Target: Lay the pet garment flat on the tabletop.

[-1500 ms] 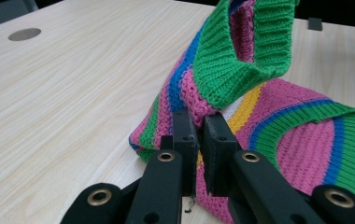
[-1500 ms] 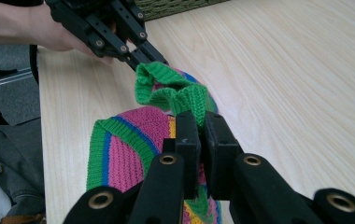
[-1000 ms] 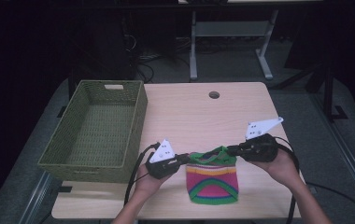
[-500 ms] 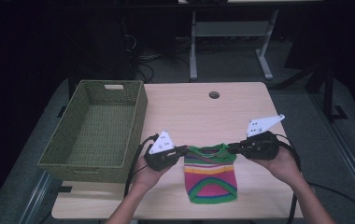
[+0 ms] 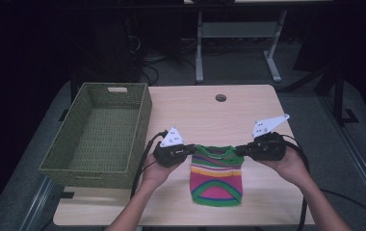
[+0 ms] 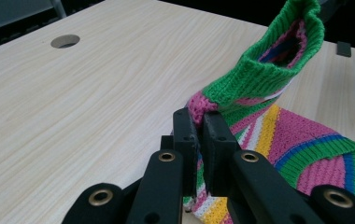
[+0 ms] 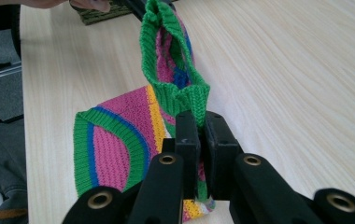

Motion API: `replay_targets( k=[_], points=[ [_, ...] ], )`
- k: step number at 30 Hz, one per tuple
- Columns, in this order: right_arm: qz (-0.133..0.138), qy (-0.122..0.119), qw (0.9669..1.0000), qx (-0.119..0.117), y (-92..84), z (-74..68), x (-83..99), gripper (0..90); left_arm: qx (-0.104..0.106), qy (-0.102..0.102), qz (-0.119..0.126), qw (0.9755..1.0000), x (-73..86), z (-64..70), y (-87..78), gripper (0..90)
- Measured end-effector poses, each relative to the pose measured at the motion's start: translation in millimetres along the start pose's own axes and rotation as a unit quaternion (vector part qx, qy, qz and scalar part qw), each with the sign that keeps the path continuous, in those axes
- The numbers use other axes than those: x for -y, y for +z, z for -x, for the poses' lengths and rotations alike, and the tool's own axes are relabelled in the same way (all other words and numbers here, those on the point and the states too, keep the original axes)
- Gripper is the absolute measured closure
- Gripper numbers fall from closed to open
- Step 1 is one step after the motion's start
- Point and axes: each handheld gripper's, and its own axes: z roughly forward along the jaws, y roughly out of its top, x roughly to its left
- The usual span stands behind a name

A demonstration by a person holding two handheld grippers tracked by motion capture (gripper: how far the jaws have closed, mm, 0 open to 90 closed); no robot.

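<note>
Though clenched on the knitted sweater (image 5: 217, 180) through the whole last second, no longer holding it bunched: against a second ago, now stretched flatter and longer, with the green top hem drawn into a straight line between left claw (image 5: 192, 150) and right claw (image 5: 239, 150). Looks like mostly left-side work: a slight shift at the end nearer the basket (image 5: 142, 126), hardly any at the end away from it. From the left gripper view: clamped tight on the pink-and-green corner of the hem, no sign of slip. Same from the right gripper view: pinched shut on the opposite green corner. Hem raised off the table (image 5: 210, 115) and gaping open like a loop; striped body below it lying on the table, right of the basket and apart from it, level with the basket's near end rather than its far wall. Nothing in the basket. Reads as the spread-and-straighten step about done: squared up, secure grip at both corners. Next probably either laying flat for a fold or carrying across to the basket; cannot tell which from this. If carrying: keep both claws level and the hem taut, otherwise sag and drag of the lower edge across the table. If laying down: lower both ends together before letting go, else skewed again and back to re-straightening.
</note>
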Motion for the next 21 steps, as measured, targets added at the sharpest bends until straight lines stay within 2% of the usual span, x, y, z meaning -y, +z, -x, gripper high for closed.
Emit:
replay_targets(
  k=[8,9,16,19,21],
  points=[
    [0.003,0.014,0.9999,0.003,4.4,13.1,-4.1,84.9,-0.004,-0.007,-0.003,1.0000,-1.3,-6.4,4.6,85.3],
    [0.000,0.018,0.9998,0.002,6.5,17.7,-5.2,84.9,-0.006,-0.018,0.007,0.9998,-1.1,-7.2,5.6,85.2],
    [-0.008,0.023,0.9997,0.006,11.0,27.0,-8.3,84.9,-0.014,-0.031,0.002,0.9994,0.9,-12.3,12.1,85.3],
    [-0.015,0.034,0.9993,0.006,15.6,35.3,-9.2,84.9,-0.014,-0.048,0.001,0.9988,1.6,-16.3,17.1,85.2],
    [-0.011,0.040,0.9991,0.011,17.9,40.0,-8.8,84.9,-0.019,-0.049,0.001,0.9986,1.6,-16.7,18.2,85.2]
  ],
)
